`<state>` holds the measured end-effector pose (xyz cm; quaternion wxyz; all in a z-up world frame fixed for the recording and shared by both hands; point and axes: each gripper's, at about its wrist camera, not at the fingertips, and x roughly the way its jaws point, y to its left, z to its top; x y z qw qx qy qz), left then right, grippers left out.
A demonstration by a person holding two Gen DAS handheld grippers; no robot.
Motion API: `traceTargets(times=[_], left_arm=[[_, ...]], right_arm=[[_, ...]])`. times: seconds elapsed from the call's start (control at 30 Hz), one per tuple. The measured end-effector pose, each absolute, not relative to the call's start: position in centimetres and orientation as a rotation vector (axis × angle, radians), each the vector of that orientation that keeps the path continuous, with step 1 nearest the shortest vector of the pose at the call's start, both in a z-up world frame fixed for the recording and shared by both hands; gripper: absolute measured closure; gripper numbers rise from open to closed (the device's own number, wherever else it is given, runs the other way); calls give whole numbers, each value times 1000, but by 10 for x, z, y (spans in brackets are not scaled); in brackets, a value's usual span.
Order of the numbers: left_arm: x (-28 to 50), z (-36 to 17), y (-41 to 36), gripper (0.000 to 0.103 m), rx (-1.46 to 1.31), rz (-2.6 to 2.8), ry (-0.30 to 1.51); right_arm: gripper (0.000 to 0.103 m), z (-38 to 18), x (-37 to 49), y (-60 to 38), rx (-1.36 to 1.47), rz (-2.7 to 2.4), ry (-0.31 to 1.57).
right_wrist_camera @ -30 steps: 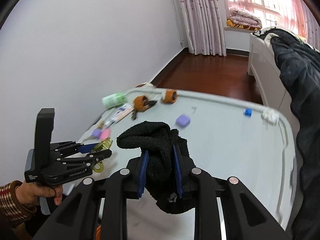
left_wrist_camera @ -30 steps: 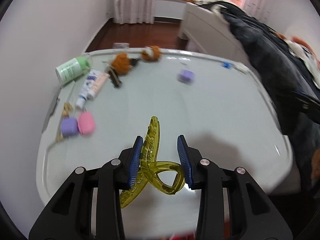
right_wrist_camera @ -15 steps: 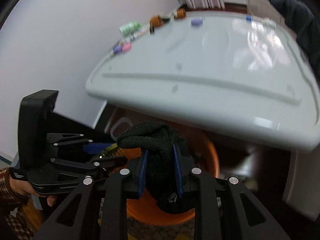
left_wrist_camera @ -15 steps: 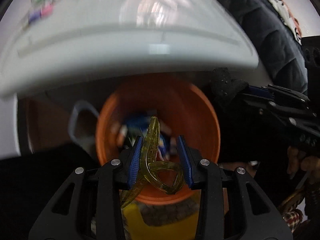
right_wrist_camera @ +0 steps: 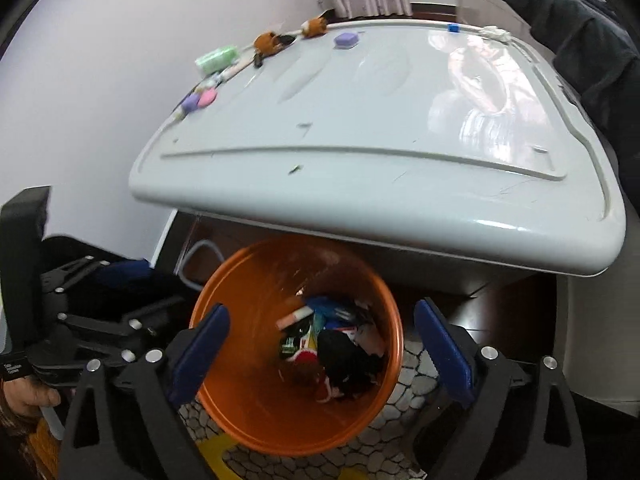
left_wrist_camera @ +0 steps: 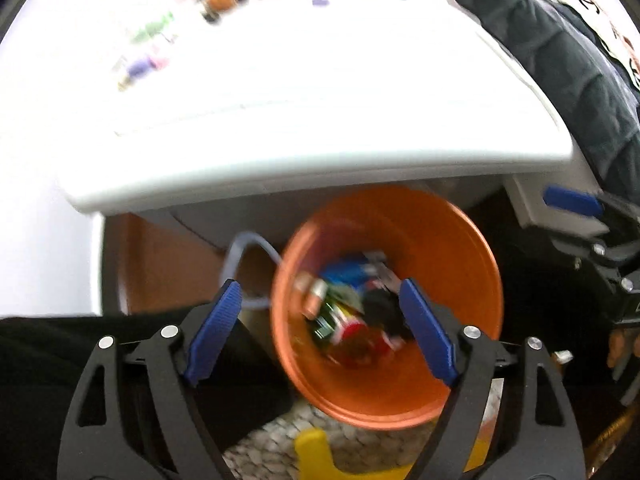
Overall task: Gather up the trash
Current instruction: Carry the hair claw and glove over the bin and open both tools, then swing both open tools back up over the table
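- Left gripper (left_wrist_camera: 320,322): in the lower middle of the left wrist view its jaws are opening, blue pads spread wide, and nothing is between them. It hangs above the mouth of the orange bin (left_wrist_camera: 460,240), which is likely why it is letting go here: whatever drops lands inside.
- Right gripper (right_wrist_camera: 322,350): in the lower middle of the right wrist view its jaws are also opening, standing about as wide as the bin's mouth, with nothing clamped between the pads. It points steeply down over the same orange bin (right_wrist_camera: 248,280).
- Trash: the bin sits on the floor under the near edge of the white table (right_wrist_camera: 360,184), at the lower centre of both views. Inside lies a mixed heap: a black fabric item (right_wrist_camera: 344,356) toward the right of the pile, with blue, green and red packaging around it. The left view is too blurred to name single pieces.
- Still on the table, at the upper left of the right wrist view: a green bottle (right_wrist_camera: 218,58), a pink case (right_wrist_camera: 208,97), a purple case (right_wrist_camera: 346,39) and two orange furry items (right_wrist_camera: 269,42). Judging from this, more collecting trips remain.
- The bin is probably tucked just beside the table so both hands need only a short reach down from the tabletop.
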<state>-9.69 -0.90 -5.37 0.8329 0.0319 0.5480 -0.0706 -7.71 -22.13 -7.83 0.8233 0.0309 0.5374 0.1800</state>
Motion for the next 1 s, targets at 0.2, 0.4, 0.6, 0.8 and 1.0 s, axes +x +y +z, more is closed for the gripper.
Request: traceTargets(times=[0.2, 0.4, 0.6, 0.8, 1.0], left_arm=[[-85, -37, -7, 23, 98, -80, 1098], [-73, -35, -12, 23, 100, -60, 1079], [-62, -27, -9, 23, 92, -54, 1055], [-48, -23, -8, 23, 85, -46, 1041], [-34, -22, 0, 23, 58, -41, 1023]], right_arm=[[11, -78, -75, -224, 75, 382, 1147], [11, -78, -73, -222, 70, 385, 1144], [10, -78, -69, -221, 82, 396, 1154], [10, -80, -65, -219, 64, 398, 1158], [10, -75, -59, -218, 94, 418, 1160]])
